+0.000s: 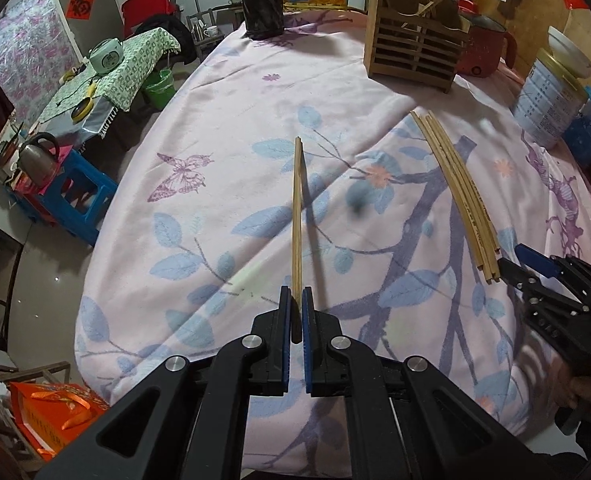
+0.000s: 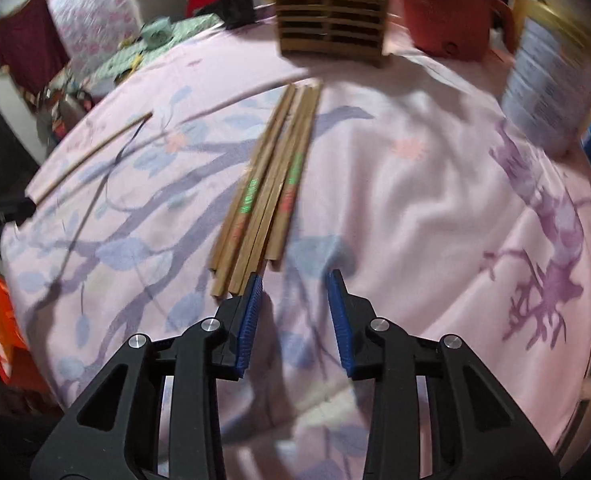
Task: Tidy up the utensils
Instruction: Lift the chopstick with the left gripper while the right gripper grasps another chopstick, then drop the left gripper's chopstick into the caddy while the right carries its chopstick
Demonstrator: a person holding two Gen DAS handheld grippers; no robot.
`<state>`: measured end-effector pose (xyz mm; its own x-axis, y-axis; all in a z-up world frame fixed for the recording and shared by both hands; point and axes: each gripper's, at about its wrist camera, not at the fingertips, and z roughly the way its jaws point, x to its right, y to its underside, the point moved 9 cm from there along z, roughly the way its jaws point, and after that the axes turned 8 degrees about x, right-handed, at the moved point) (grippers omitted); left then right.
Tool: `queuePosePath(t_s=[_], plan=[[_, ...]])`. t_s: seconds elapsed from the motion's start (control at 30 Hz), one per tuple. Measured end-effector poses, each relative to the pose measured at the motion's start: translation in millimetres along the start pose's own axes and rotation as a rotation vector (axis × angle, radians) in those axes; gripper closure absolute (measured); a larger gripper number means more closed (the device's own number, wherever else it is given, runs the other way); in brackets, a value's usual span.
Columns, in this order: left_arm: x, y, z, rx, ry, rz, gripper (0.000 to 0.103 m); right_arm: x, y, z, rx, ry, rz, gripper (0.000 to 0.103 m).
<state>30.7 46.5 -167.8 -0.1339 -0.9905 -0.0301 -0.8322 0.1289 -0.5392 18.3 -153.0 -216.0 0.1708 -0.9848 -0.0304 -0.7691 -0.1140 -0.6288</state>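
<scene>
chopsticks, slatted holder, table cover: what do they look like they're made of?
Chopsticks: pale tan sticks, matte, printed markings; likely bamboo or wood.
Held chopstick in the left gripper: same look.
Slatted holder: brown slats, dull finish; wood or bamboo.
Table cover: soft pink printed fabric, wrinkled and matte.
</scene>
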Motion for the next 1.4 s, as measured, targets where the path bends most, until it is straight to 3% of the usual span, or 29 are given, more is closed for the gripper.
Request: queuePosePath(t_s=[0.13,0.4,0.53,0.9,1.1,1.3,1.4], plan=[[-4.3,-3.8,-4.4,0.009,-0.011,0.007,0.097,5.0,-7.9,0.9,0.024,-0.011,0.062,0.071],[-15.1,-6.0,-10.9,0.018,-0.03,0.012,0.097,14.5,-10.9,9.6,0.061,0.004,0.096,0.096],[-15.2,-7.6,-12.8,0.026,-0.026,0.019,0.097,19.6,-14.4,-2.3,0.073,0.016,0.12,0.096],[7.0,-67.7,-52.4,0.171,0.031,0.056,0.097,51.3,-92.2,-120.0,0.332,0.079,0.158,0.096],[29.8,-102.4,-85.0,0.239,0.118,0.082,0.097,55.1,-116.7,-164.7,0.433,0.088,0.163,0.097],[43.7,-109.8,-95.0,0.235,0.199,0.063,0.097,54.8,-116.5,-177.2,0.449,0.096,0.17,0.097],[45.9,-105.8,-90.7,0.222,0.204,0.062,0.097,54.8,-108.7,-175.3,0.432,0.093,0.183,0.097]])
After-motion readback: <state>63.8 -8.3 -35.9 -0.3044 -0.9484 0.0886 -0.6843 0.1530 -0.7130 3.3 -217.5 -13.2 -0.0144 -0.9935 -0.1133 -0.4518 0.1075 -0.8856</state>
